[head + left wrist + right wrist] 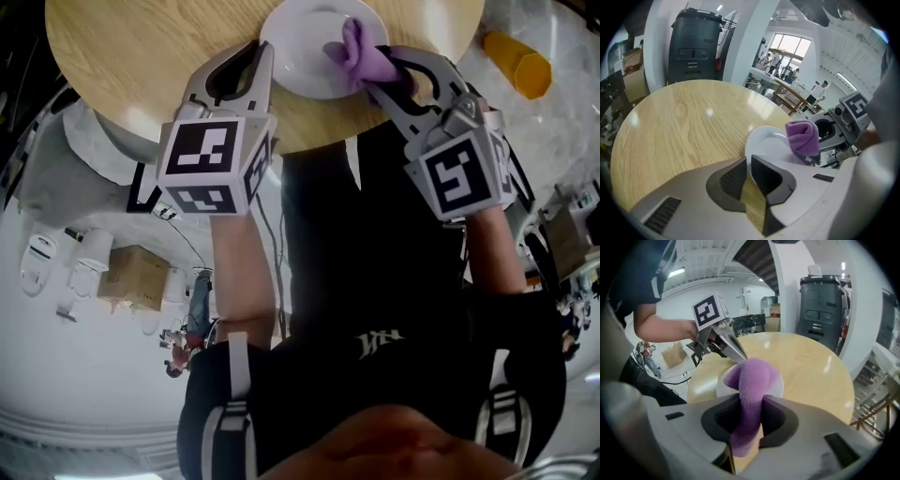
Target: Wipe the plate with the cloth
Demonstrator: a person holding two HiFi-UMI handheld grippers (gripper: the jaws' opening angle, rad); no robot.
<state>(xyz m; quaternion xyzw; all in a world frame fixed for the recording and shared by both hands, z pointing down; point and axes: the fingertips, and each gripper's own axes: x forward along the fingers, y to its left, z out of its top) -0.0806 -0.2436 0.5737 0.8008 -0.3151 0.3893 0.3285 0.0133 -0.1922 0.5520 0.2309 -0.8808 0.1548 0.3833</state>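
A white plate (305, 42) lies near the edge of the round wooden table (141, 47). My left gripper (265, 54) is shut on the plate's near rim; in the left gripper view the rim of the plate (768, 145) runs in between the closed jaws of the gripper (749, 164). My right gripper (375, 80) is shut on a purple cloth (361, 56). The bunched cloth (752, 380) sticks out past the jaws of the right gripper (749, 416) and rests on the plate (778, 389). From the left gripper view the cloth (802, 136) covers the plate's right side.
A yellow object (518, 63) lies on the floor to the right of the table. A tall black bin (696, 44) stands beyond the table's far side. The person's dark torso fills the middle of the head view. A cardboard box (136, 277) sits on the floor at left.
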